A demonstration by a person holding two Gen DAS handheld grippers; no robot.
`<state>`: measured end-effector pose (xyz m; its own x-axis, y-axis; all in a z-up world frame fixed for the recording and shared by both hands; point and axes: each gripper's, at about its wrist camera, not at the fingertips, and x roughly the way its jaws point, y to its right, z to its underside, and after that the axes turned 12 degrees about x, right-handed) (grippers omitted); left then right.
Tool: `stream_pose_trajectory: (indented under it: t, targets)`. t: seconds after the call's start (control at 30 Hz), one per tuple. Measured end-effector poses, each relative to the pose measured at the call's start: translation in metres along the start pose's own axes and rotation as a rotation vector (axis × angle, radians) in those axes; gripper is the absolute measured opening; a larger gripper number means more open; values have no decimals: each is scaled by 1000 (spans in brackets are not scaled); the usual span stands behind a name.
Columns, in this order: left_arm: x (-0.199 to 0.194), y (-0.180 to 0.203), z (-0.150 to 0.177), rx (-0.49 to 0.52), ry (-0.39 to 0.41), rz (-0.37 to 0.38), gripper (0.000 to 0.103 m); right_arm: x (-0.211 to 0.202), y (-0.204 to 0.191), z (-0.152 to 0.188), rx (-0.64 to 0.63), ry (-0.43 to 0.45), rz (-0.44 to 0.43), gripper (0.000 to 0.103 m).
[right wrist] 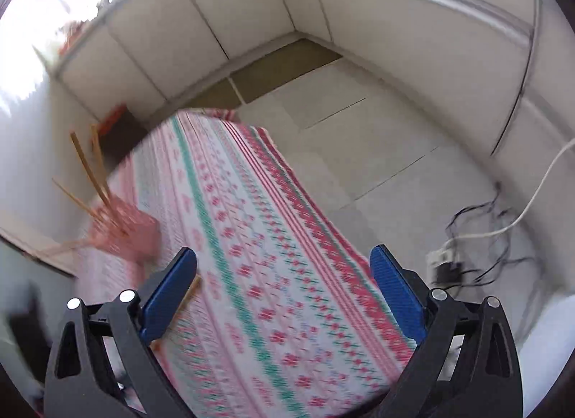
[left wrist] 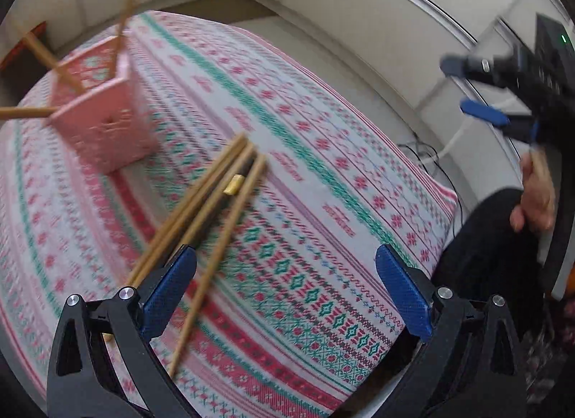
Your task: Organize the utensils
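Left wrist view: my left tool has its blue pads wide apart, gripping nothing, hovering over the patterned worktop. A bundle of chopsticks lies just ahead; I count three pale sticks plus a dark one with a gold band, running under my left pad. The pink holder sits farther back, three sticks poking out of it. Off to the side my right tool hangs in the air, pads parted, empty.

Right wrist view: right tool spread wide, nothing between the pads. One chopstick tip peeks beside the left pad. The blurred pink holder holds at least three sticks.
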<state>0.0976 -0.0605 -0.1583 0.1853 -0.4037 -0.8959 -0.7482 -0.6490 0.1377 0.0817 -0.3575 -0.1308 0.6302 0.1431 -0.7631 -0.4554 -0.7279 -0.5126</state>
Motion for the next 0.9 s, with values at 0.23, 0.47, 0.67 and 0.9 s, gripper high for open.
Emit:
stream_pose_trajectory:
  t: [0.23,0.47,0.67,0.9]
  targets:
    - [28,-16,-4,-22,-34,72,95,16,23,-9,134,-80,-47,94]
    - [52,-11,-15,22,-105,45,90,28,23,-10,162,-130,-63,94]
    - [71,-8,-32,71,-144,7,89,34,25,-10,168,-152,-62,94]
    - [94,5,-70,156,-176,-134,68,32,41,-17,255,-128,-62,94]
